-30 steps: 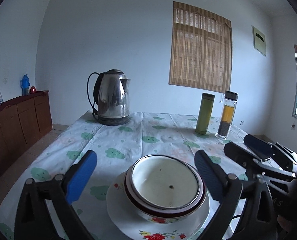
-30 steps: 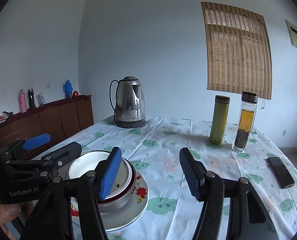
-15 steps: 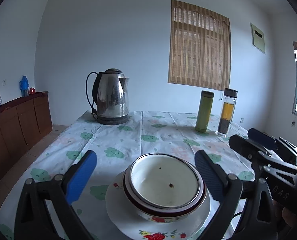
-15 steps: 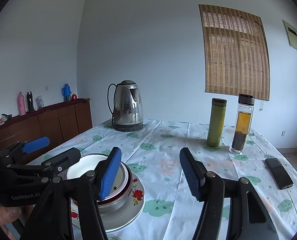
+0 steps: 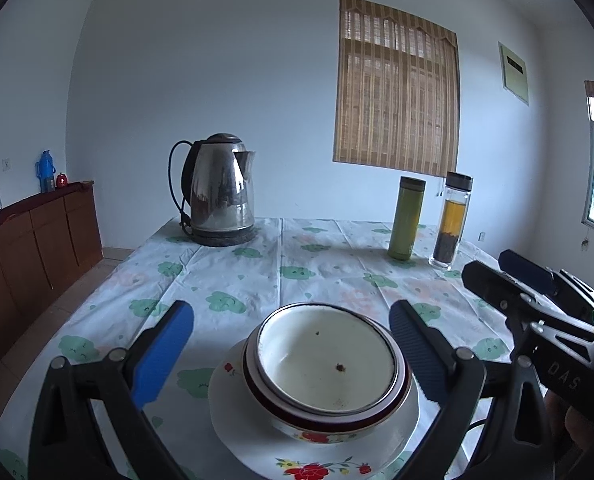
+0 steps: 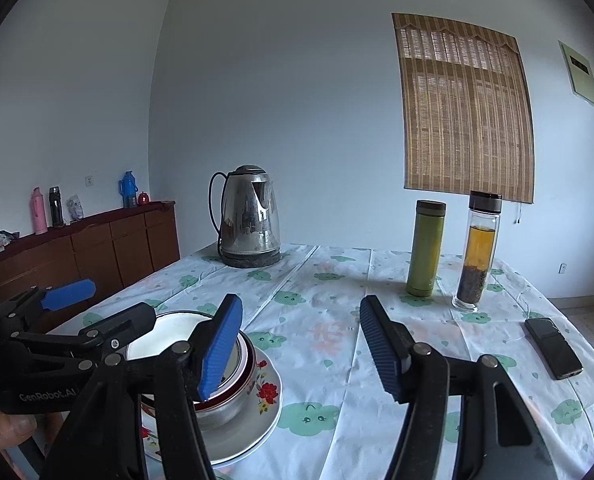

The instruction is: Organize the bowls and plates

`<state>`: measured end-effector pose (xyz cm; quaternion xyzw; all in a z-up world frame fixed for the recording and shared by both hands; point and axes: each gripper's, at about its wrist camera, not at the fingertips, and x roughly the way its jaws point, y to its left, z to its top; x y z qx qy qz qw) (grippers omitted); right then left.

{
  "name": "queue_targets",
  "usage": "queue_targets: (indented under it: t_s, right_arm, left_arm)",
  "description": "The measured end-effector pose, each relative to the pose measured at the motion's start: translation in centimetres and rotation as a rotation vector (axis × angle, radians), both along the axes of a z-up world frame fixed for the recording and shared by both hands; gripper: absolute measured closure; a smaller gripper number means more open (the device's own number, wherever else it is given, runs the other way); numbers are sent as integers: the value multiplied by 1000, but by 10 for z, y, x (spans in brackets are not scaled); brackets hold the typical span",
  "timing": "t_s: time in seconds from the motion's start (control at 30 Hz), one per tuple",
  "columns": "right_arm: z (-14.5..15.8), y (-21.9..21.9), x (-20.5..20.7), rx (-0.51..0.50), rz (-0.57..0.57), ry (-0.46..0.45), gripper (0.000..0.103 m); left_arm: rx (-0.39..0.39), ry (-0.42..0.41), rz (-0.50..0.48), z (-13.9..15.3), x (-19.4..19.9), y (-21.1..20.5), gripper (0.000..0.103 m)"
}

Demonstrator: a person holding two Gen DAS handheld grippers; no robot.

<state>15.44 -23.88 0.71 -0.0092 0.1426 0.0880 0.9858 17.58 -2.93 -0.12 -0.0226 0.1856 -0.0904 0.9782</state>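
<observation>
Nothing really moved since the earlier frames — both grippers held position, bowls and plate unchanged. Stacked bowls [image 5: 325, 364] sat on the floral plate [image 5: 253, 438] at the near edge of the surface [image 5: 257, 280]. Left gripper [image 5: 291, 344] had its jaws wide open, straddling the stack without touching. Right gripper [image 6: 300, 346], just right of the stack, was open too — nothing between its pads. Kettle [image 5: 219, 190] stood at the far left, with two bottles at the far right.
</observation>
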Motion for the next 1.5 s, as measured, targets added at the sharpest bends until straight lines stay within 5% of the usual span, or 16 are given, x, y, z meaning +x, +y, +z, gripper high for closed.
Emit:
queue_targets:
  t_s: [0.73, 1.5]
  right_arm:
    - [-1, -3, -1, -12, -5, -3, 40]
    - [0, -4, -1, -19, -15, -8, 39]
  left_arm:
    - [20, 23, 2, -2, 3, -3, 3]
    - [53, -40, 4, 3, -4, -5, 0]
